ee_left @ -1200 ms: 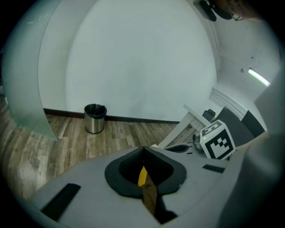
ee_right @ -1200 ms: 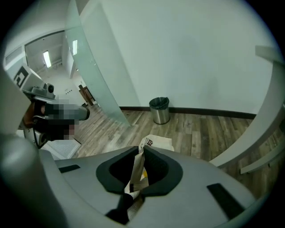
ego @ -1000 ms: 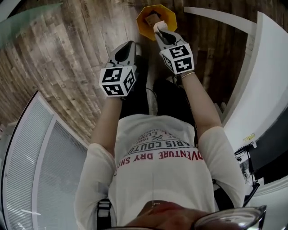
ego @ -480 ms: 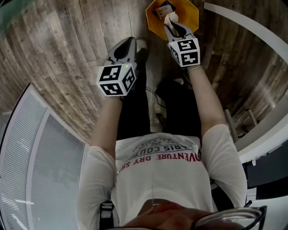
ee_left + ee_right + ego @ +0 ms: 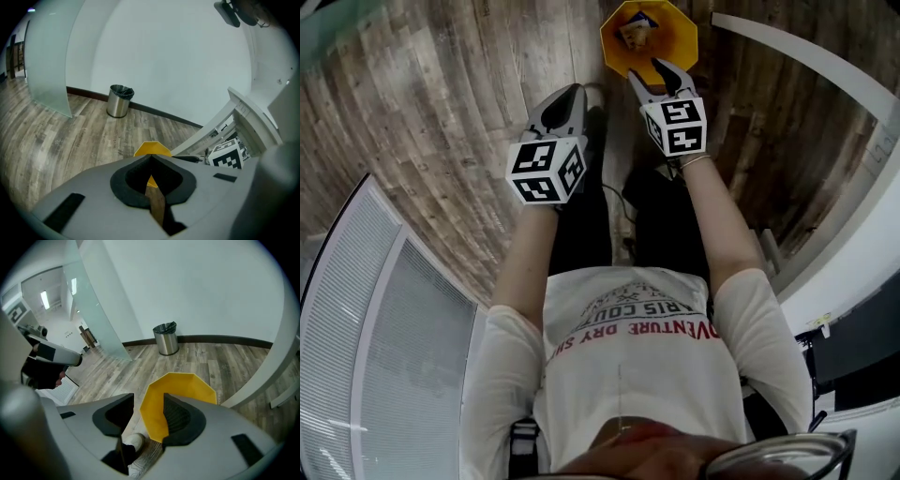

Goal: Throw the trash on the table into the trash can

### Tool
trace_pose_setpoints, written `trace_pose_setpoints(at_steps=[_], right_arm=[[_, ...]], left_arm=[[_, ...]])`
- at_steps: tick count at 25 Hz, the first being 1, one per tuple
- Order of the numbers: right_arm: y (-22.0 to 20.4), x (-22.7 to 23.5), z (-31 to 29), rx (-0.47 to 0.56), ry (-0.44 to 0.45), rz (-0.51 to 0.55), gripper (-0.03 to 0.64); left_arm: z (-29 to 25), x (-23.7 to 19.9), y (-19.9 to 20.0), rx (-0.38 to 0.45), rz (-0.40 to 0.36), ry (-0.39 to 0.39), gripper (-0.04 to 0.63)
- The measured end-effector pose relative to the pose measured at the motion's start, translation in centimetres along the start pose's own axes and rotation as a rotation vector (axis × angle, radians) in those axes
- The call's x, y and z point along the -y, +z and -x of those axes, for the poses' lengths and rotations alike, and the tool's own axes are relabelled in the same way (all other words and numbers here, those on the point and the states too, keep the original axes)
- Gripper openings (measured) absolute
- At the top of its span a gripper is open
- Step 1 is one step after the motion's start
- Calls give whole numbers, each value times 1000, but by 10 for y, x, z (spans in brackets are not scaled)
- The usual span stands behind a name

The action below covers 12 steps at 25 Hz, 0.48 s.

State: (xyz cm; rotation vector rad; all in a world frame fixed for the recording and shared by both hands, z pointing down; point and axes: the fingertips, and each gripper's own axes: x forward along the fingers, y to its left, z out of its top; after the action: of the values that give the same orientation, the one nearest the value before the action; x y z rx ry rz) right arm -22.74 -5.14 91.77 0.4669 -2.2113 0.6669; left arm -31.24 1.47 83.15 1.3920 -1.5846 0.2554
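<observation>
Right claw (image 5: 661, 80) wide open at yellow trash can (image 5: 680, 42), trash (image 5: 636, 33) inside.
Head view: jaws had just been opening, nothing between them; crumpled tan-blue trash lay just beyond the tips, inside the can; bare wood floor (image 5: 441, 94) all round, white curved edge (image 5: 787, 42) off to the right. Left gripper view: left claw (image 5: 151, 159) pinched together, empty, can rim just ahead. Right gripper view: can mouth just past the spread jaws.
</observation>
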Motion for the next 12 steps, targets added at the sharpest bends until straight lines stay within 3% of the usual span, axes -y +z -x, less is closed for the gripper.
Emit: trace_pose_setpoints(at_steps=[2, 6, 12], right_arm=[[16, -7, 27, 11, -5, 4, 184], [61, -16, 90, 72, -68, 8, 53], [147, -31, 199, 191, -160, -74, 34]], left_arm=[[15, 16, 14, 10, 1, -14, 23], [52, 48, 52, 34, -36, -33, 23], [114, 123, 128, 88, -131, -130, 23]])
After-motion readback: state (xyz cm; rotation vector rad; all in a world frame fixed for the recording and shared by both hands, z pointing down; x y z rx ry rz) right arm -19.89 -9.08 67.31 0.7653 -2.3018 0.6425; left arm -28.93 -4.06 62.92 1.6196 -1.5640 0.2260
